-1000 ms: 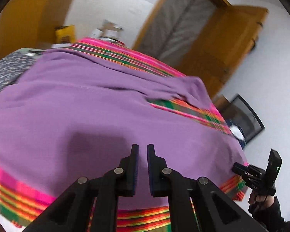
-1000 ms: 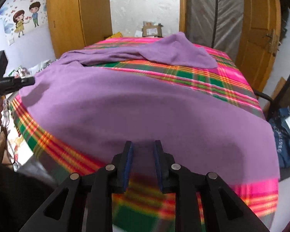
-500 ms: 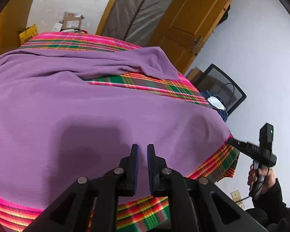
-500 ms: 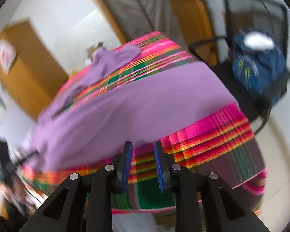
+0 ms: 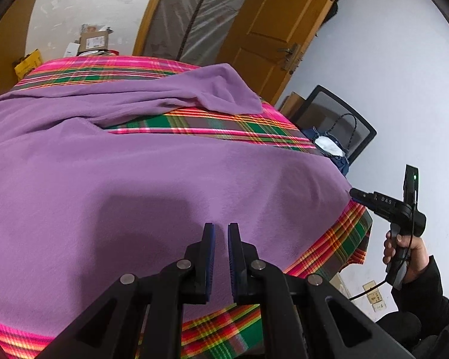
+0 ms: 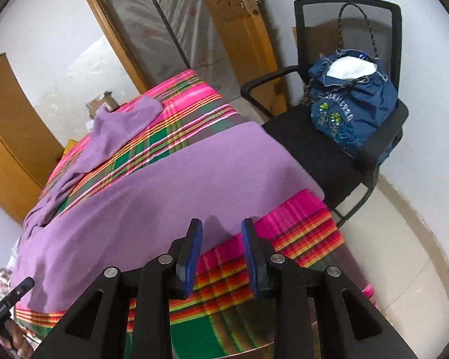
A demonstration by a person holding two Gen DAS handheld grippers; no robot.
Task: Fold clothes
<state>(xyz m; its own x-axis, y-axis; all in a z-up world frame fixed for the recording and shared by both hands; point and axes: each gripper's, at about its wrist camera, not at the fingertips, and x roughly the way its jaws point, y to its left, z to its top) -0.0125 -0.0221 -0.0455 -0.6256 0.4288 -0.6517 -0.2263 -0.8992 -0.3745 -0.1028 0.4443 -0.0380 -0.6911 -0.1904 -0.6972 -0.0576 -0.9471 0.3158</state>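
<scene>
Garment (image 5: pixel 152 185): a purple cloth is spread flat over the plaid cover (image 5: pixel 224 125); 1 sleeve (image 5: pixel 212 89) is laid out towards the far end, with a strip of cover bare between sleeve and body.
Near hem: it is seen just short of the cover's near edge, below both tongs.
Left tongs (image 5: pixel 221 239): the jaws are held a narrow slit apart above the purple cloth; nothing is gripped.
Right tongs (image 6: pixel 221 239): the jaws have just been opening and are seen apart, over the hem near the garment's corner; nothing is between them.
Right hand (image 5: pixel 404 254): it is wrapped round the handle of the right tongs, in a dark sleeve.
Chair (image 6: pixel 344 155): a black chair is placed beside the cover, with a blue bag (image 6: pixel 353 110) on its seat.
</scene>
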